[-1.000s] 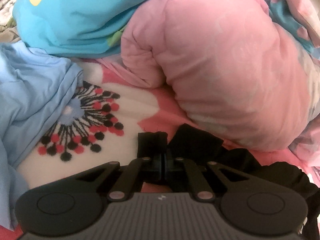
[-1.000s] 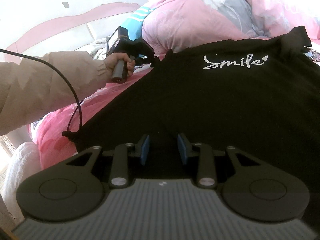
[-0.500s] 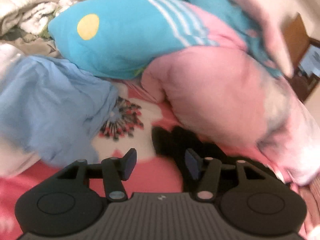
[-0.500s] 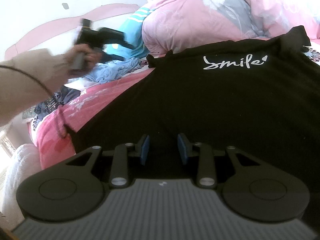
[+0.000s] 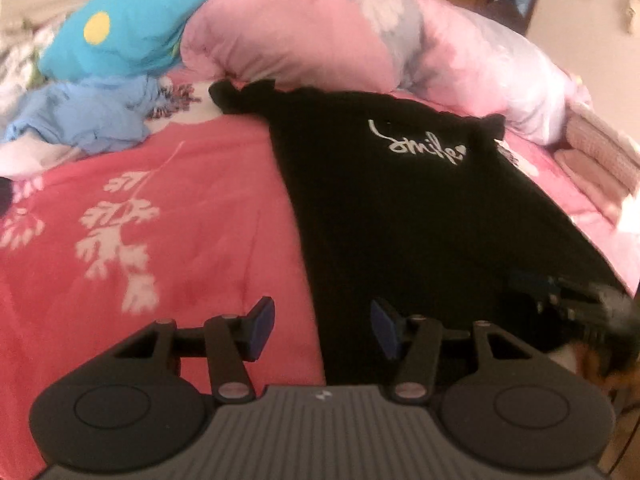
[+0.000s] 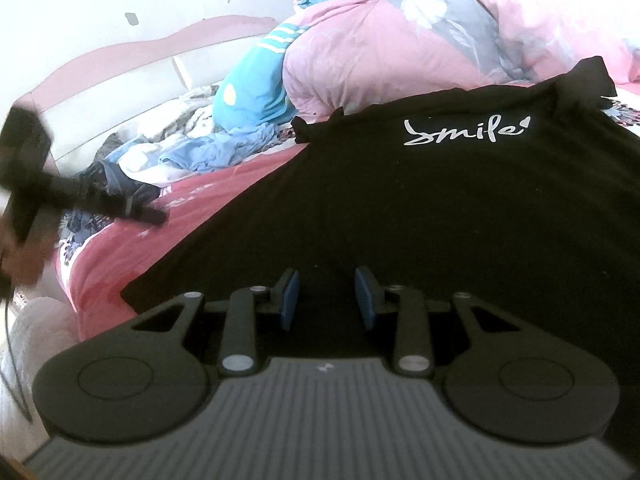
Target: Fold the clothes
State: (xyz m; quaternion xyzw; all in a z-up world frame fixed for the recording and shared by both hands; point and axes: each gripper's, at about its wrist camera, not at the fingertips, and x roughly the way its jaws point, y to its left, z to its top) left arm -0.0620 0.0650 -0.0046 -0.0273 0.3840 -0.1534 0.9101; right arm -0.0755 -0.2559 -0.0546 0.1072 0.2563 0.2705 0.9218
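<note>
A black T-shirt with a white "Smile" print lies spread flat on the red floral bedspread. My left gripper is open over the shirt's left edge near the hem, with nothing between its pads. From the right wrist view the same left gripper is a blurred dark shape at the far left, held by a hand. My right gripper hovers low over the T-shirt near its hem, pads apart, no fabric pinched. It also shows blurred as the right gripper in the left wrist view.
A bulky pink quilt and a cyan pillow pile up behind the shirt's collar end. A crumpled light blue garment lies at the far left. Folded pink cloth sits at the right. A pink headboard runs along the wall.
My left gripper let go of the black sleeve tip, opened, and swung back along the shirt's left edge toward the hem. The right gripper has stayed still.
</note>
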